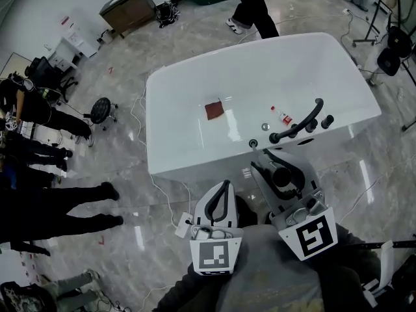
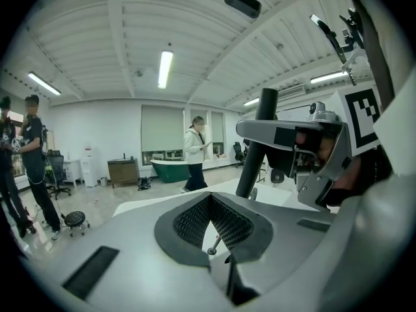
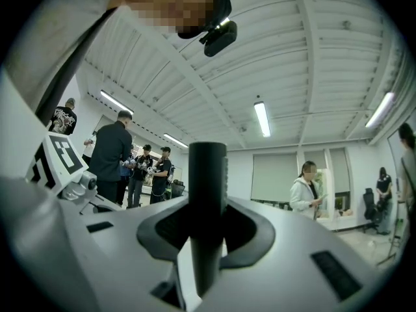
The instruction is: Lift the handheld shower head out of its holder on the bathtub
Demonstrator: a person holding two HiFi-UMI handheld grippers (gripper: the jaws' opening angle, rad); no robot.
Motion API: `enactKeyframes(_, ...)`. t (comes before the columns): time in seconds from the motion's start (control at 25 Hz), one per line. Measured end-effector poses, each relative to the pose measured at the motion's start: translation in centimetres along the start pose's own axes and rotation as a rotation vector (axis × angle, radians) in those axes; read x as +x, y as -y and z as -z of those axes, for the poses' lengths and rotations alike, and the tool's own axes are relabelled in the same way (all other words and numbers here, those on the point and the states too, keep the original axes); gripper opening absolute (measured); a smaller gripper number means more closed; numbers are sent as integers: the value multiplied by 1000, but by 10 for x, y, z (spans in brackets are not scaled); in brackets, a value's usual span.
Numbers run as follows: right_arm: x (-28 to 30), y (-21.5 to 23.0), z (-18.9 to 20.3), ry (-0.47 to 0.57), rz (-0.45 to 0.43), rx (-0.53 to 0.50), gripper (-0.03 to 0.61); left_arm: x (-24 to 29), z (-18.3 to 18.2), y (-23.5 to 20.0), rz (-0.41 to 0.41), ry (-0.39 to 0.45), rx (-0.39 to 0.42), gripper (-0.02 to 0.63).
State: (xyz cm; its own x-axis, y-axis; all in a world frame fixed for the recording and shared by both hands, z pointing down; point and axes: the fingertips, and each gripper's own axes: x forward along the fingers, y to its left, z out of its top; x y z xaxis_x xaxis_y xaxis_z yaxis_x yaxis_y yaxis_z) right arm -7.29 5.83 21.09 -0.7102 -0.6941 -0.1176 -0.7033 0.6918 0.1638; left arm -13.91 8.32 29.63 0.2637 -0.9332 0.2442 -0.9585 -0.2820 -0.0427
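Nearest us, the left gripper (image 1: 225, 187) had its jaws together at the tips, with nothing between them. Beside it, the right gripper (image 1: 275, 167) had its jaws clamped on the black handle of the shower head (image 1: 283, 176). The right gripper view showed the handle (image 3: 207, 174) standing upright between the pads. The left gripper view showed the same dark cylinder (image 2: 260, 142) rising out of the neighbouring jaws.

We saw the shower head held off the tub, just in front of the near rim of the white bathtub (image 1: 195, 83). It was close to a small round fitting (image 1: 253, 143) on that rim. We could not tell whether this fitting was the holder.

Farther along the rim, a curved black spout (image 1: 300, 123) and a black knob (image 1: 327, 121) stayed on the tub. Inside lay a red-brown square cloth (image 1: 214, 109) and a small red-and-white bottle (image 1: 283, 116).

Beyond the tub, on the marble floor (image 1: 117, 161), a person (image 1: 255, 5) walked past. A black stool (image 1: 101, 109) stood to the left, with a wooden cabinet (image 1: 127, 8) well behind it.
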Motion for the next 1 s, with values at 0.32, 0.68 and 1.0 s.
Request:
enactKeyframes(0.32, -38, -28, 27, -15, -97, -20, 112, -22, 37, 29, -47, -119, -12, 3)
enactKeyframes(0.68, -7, -25, 69, -64, -14, 118, 112, -6, 31, -2, -11, -30, 7, 3)
enactKeyframes(1.0, 27, -29, 68, -97, -20, 43, 112, 11, 31, -15, 123, -16, 24, 3)
